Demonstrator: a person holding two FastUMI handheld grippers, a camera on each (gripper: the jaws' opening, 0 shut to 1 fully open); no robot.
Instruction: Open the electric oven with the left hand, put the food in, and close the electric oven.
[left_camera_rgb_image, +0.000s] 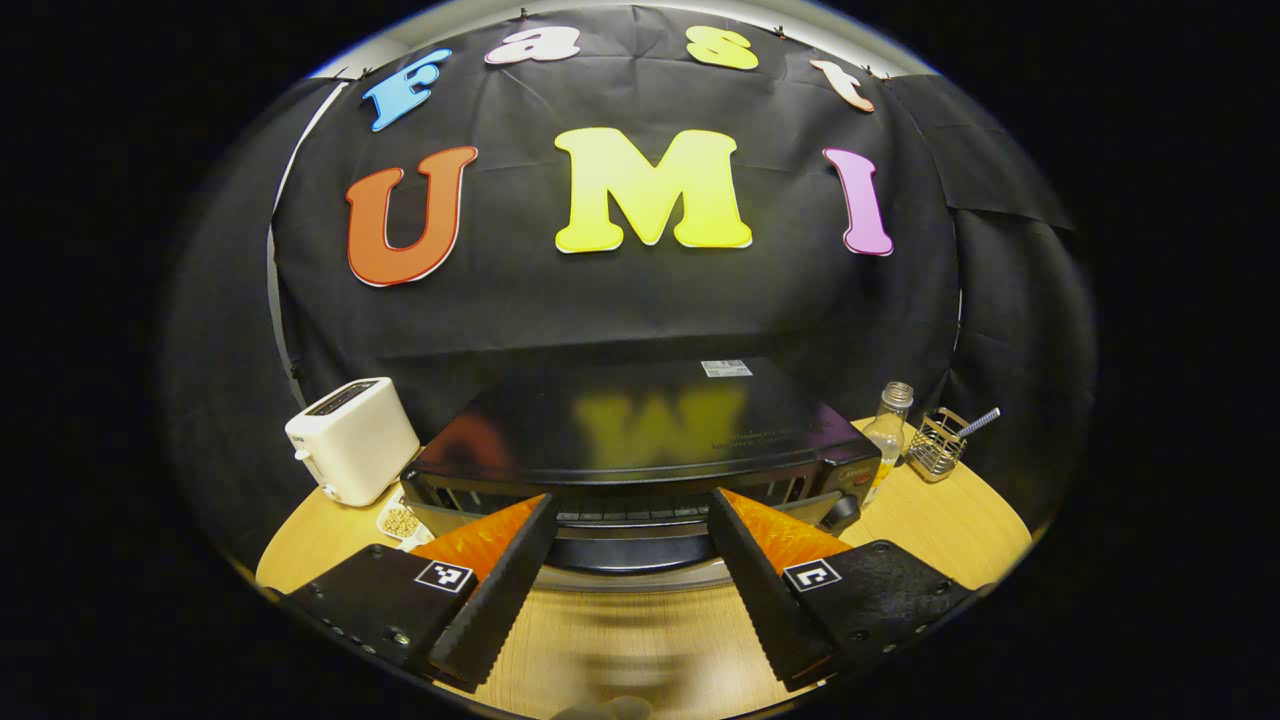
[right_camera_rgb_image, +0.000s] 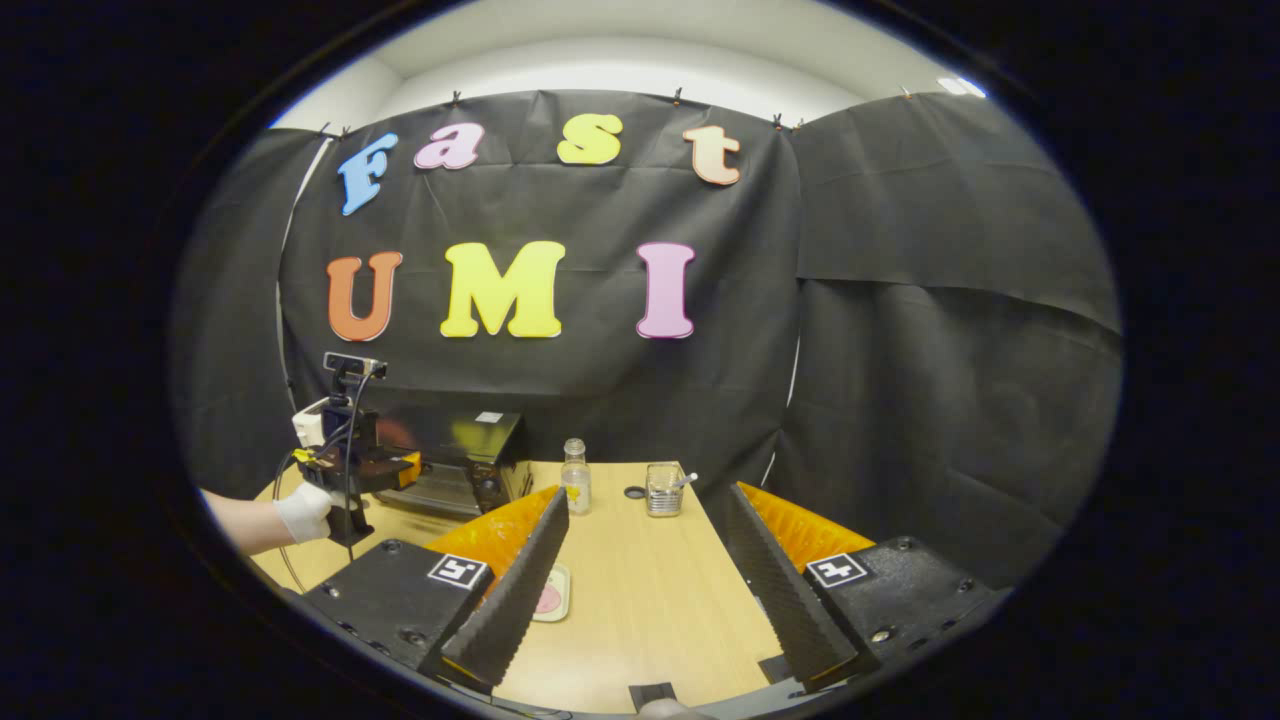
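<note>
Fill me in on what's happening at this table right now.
A person is working with a pair of tongs in each hand. The left tongs are open and lined up in front of the black electric oven, close to its door handle but not gripping it. The right tongs hang open over the wooden table, holding nothing. A small dish of food lies beside them.

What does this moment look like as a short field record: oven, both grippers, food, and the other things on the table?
oven: black oven on the wooden table, door apparently shut
left gripper: left gripper open, facing the oven front, holding nothing
right gripper: right gripper open, empty, over the table
food: small dish by the right gripper's finger, contents unclear
other things: white toaster, bottle, wire holder
</note>
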